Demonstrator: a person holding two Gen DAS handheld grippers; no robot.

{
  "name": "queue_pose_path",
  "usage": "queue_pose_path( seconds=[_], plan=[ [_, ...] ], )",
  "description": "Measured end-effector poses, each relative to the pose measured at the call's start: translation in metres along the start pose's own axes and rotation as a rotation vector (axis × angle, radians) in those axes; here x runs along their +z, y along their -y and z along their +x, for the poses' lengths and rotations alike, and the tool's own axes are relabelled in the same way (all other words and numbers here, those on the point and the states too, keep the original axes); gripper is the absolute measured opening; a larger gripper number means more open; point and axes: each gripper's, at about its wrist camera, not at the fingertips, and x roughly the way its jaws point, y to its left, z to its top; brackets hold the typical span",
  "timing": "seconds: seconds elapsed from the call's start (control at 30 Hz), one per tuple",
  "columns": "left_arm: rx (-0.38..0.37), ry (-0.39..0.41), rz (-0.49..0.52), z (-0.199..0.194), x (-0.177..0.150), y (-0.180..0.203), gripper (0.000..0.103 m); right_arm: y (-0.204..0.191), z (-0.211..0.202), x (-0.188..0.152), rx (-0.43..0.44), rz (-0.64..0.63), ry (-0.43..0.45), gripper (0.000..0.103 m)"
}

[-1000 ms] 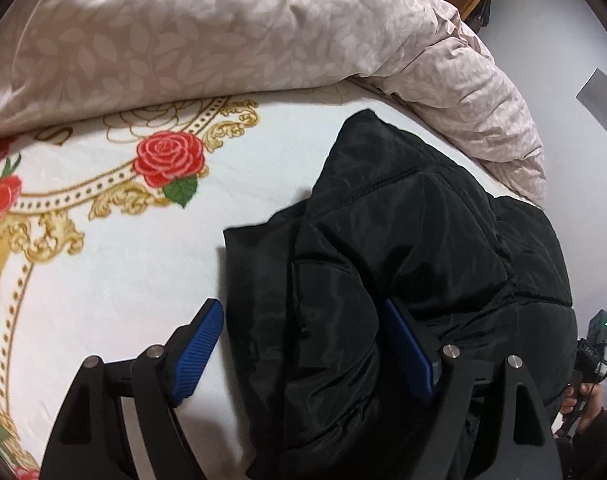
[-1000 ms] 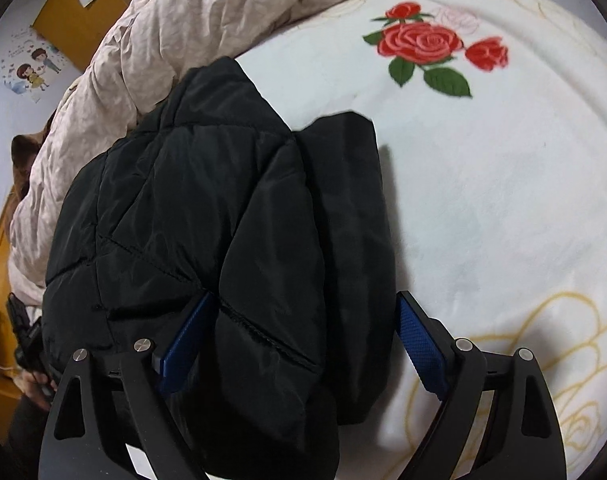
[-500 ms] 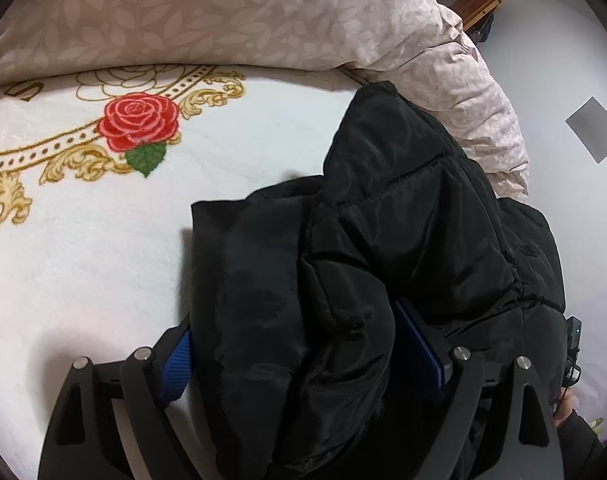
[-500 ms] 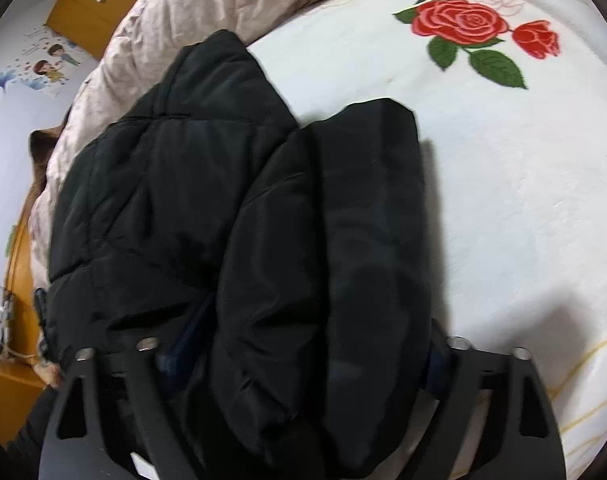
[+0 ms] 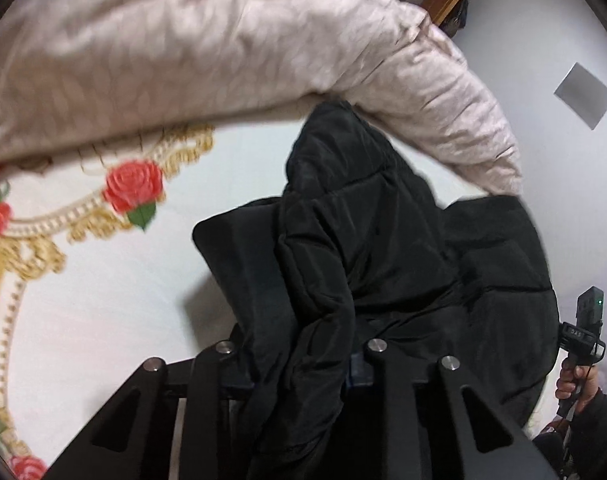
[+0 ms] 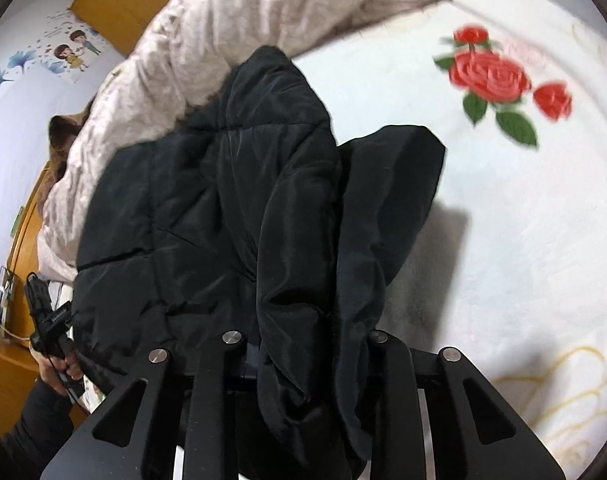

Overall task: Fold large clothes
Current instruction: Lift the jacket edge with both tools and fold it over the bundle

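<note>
Left view: rose-print blanket [image 5: 103, 300] on the left, pinkish duvet [image 5: 223, 40] bunched across the top. Black puffer jacket [image 5: 383, 248] lies on the blanket, far end up against the duvet. My left gripper [image 5: 299, 364] jaws have just been closing, now clamped on a bunched fold of the jacket's near edge; fabric spills out between the fingers. At the right edge, a hand [image 5: 575, 380] holds the other gripper's handle.

Right view: left hand [image 6: 59, 364] and handle at the lower left edge, wooden furniture [image 6: 119, 4] and wall stickers [image 6: 67, 50] top left. Same jacket [image 6: 223, 200] centre, folded sleeve [image 6: 391, 184] beside it on the right. My right gripper [image 6: 303, 356] jaws have also just been closing, pinching a thick fold of jacket at the near edge. Roses [image 6: 491, 76] on the blanket off to the right.
</note>
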Motion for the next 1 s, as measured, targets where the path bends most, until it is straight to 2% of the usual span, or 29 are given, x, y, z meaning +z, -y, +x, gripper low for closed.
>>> queue_pose_path(
  seconds=[0.3, 0.47, 0.73, 1.0],
  plan=[
    [0.005, 0.076, 0.030, -0.080, -0.010, 0.026, 0.028, -0.030, -0.067, -0.022, 0.050, -0.071, 0.059, 0.024],
    [0.011, 0.087, 0.046, -0.100, -0.016, 0.039, 0.028, -0.041, -0.084, -0.029, 0.061, -0.076, 0.074, 0.024],
    [-0.003, 0.105, 0.066, -0.101, -0.003, 0.067, 0.028, -0.032, -0.107, -0.018, 0.055, -0.070, 0.114, 0.024],
    [-0.034, 0.083, 0.095, -0.064, 0.011, 0.112, 0.028, 0.008, -0.116, 0.005, 0.007, -0.034, 0.128, 0.024]
  ],
)
